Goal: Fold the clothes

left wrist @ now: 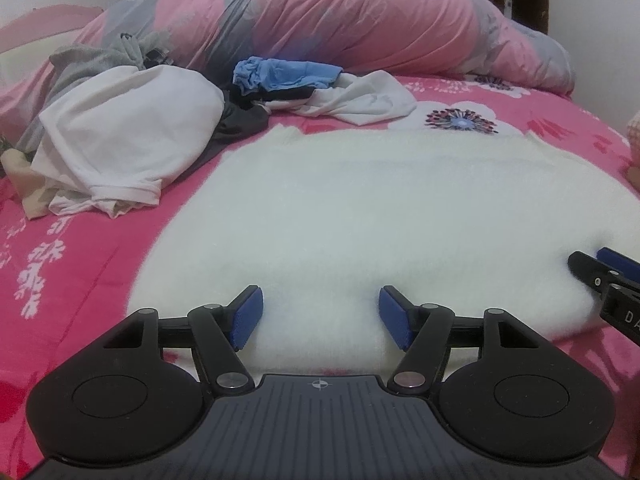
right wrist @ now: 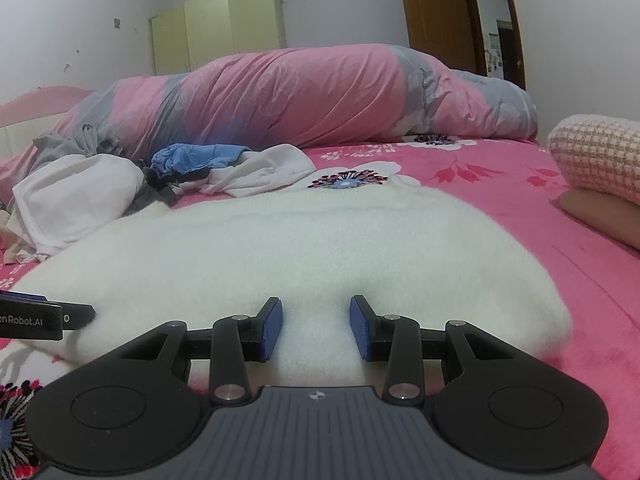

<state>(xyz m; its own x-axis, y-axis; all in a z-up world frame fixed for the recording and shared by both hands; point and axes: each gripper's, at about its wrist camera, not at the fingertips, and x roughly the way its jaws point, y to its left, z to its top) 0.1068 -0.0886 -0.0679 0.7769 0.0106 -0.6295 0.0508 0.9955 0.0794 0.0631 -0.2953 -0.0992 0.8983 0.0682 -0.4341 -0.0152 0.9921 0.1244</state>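
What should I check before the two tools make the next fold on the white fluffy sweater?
1. White sweater lies flat on the pink bedsheet: ok.
2. Left tool has its pads apart over the near edge, nothing pinched: ok.
3. Right tool has pads apart, narrower gap; whether they press fabric: cannot tell.
4. Both tools stand at the same near edge, side by side and apart: ok.
5. Pile of unfolded clothes overlaps the sweater's far left corner: cannot tell.
6. Bare sheet beyond the far hem for a fold away: ok.
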